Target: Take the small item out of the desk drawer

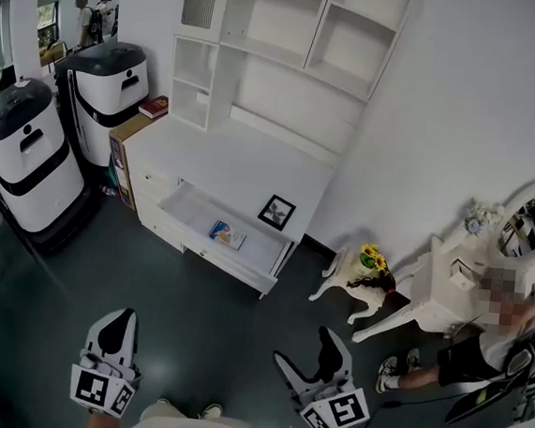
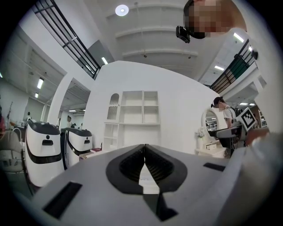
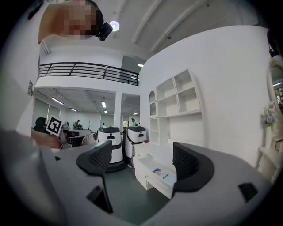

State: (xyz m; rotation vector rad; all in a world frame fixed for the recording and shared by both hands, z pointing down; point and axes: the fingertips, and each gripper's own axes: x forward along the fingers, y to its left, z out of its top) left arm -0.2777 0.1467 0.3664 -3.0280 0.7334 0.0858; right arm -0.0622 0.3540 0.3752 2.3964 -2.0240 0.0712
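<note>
A white desk (image 1: 235,163) stands against the wall, a couple of steps ahead, with its wide drawer (image 1: 218,254) pulled out. In the drawer lies a small flat item with a blue and yellow cover (image 1: 227,234), also seen in the right gripper view (image 3: 160,172). Both grippers are held low in front of me, well short of the desk. My left gripper (image 1: 123,324) (image 2: 144,149) has its jaws closed together with nothing between them. My right gripper (image 1: 306,351) (image 3: 141,161) has its jaws spread wide and empty, and the drawer shows between them.
A small framed picture (image 1: 276,211) stands on the desk's right corner. Two white and black machines (image 1: 24,152) (image 1: 105,89) stand to the left, with a red book (image 1: 154,106) on a side cabinet. A flower stand (image 1: 369,258), a mirrored dressing table (image 1: 530,220) and a seated person (image 1: 461,354) are on the right.
</note>
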